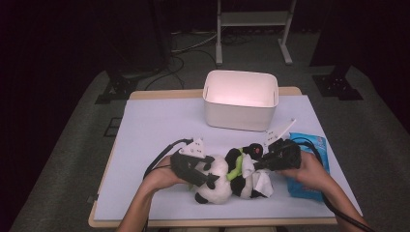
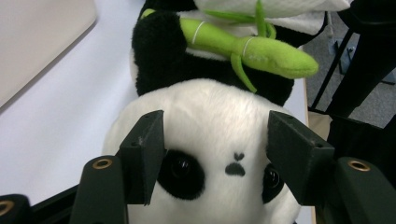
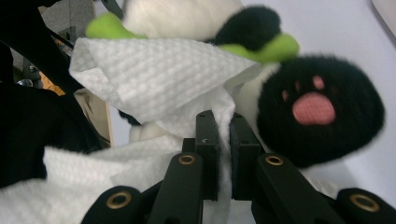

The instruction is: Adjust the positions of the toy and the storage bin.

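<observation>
Your table (image 1: 159,121) carries a pale mat, and at its far edge stands the white bin (image 1: 240,99), well apart from where you work. Near your edge lies the panda plush (image 1: 222,181), on its back across the mat, head toward your left hand, a black paw with a pink pad raised toward your right. A green bamboo stalk (image 2: 247,49) lies across its chest. To your right, partly under your forearm, sits the blue wipe packet (image 1: 309,166), just beside the plush. A white wipe (image 3: 159,77) is draped over the panda's belly. Your left gripper (image 1: 196,169) sits at the panda's head: in the left gripper view its jaws stand spread on either side of the face, about level with the eyes; whether the pads press the fur I cannot tell. Your right gripper (image 3: 224,140) has its jaws pressed together, pinching a fold of the wipe between them, just beside the raised paw.
</observation>
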`<state>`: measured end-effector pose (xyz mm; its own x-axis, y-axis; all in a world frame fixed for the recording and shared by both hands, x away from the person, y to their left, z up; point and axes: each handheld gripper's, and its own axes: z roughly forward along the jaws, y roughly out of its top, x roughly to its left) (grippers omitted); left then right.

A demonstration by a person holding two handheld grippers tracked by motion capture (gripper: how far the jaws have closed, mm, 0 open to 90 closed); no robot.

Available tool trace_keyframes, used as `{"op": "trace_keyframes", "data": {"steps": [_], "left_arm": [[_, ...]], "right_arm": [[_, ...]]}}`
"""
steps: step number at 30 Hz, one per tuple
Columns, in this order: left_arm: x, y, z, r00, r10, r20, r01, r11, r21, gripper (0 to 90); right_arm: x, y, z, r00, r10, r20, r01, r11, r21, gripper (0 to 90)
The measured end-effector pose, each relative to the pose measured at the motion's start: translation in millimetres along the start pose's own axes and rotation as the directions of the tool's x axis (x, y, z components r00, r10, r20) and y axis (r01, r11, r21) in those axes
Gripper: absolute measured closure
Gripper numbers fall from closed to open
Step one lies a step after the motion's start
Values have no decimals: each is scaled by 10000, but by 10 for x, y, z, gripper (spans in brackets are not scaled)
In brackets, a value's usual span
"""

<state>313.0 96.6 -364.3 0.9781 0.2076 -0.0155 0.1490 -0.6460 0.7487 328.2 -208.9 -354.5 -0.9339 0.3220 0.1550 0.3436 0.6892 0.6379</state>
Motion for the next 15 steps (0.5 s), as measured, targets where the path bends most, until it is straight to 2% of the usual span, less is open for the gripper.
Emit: {"op": "trace_keyframes", "data": {"steps": [2,6,11,14,15], "left_arm": [[2,-8,-14,10000,0,-39,0,10000,68,353],[8,-73,-14,9995,-313,-25,313,9995,16,353],[15,-86,9,9997,-226,11,226,9997,-60,350],[17,-108,9,9997,-224,27,224,9996,-142,350],[21,-118,9,9997,-244,57,245,9995,-199,350]], "right_arm": [[-12,-52,-23,9998,193,23,-193,9998,18,839],[-25,-65,-81,9996,272,36,-272,9996,-25,836],[8,128,-66,9999,-154,10,154,9997,-170,835],[17,210,46,9990,-440,-12,440,9990,97,832],[20,213,71,9993,-373,-31,373,9992,171,832]]}}
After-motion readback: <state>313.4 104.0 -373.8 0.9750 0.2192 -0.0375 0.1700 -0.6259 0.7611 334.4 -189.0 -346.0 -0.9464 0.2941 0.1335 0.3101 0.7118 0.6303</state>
